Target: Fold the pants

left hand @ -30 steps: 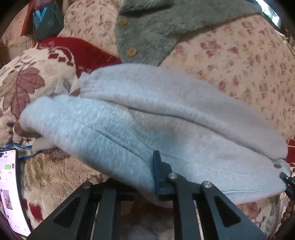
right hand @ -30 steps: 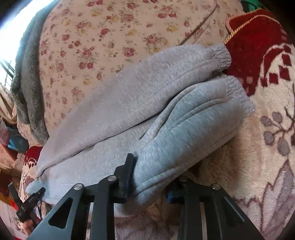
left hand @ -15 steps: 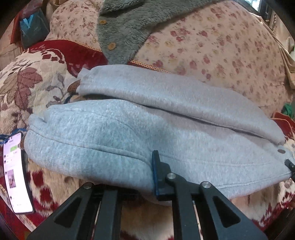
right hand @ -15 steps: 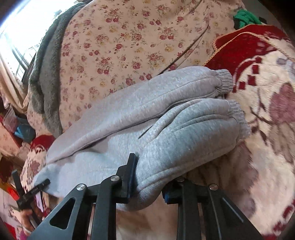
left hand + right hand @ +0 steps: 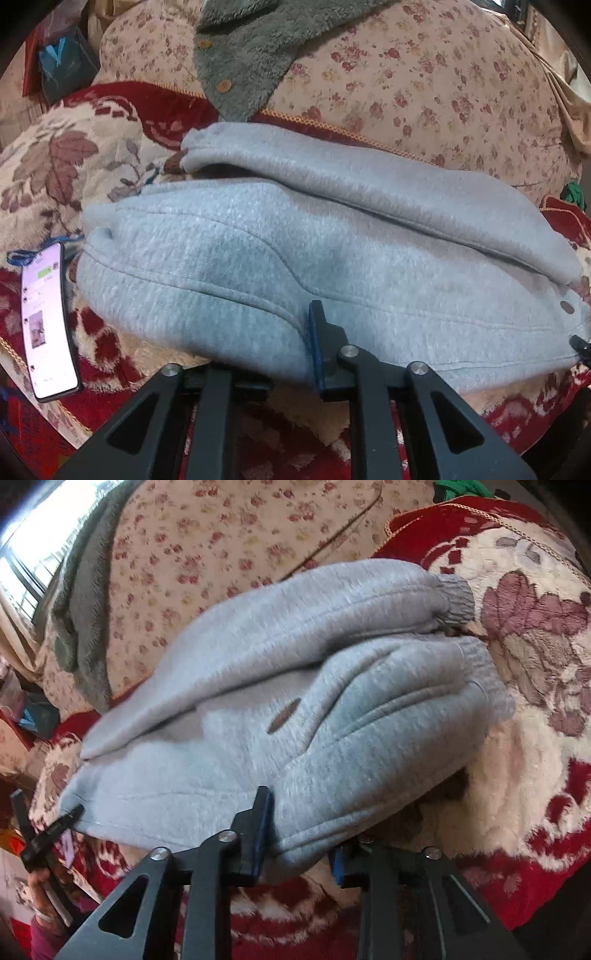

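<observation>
The phone [image 5: 48,325] lying left of the left tongs [image 5: 266,354] shows a lit screen, its writing too small to read. The grey fleece pants [image 5: 314,258] lie doubled lengthwise on the red floral blanket [image 5: 92,147], cuffs stacked, directly ahead of both tongs. Left and right tongs [image 5: 299,834] each pinch the near folded edge.
</observation>
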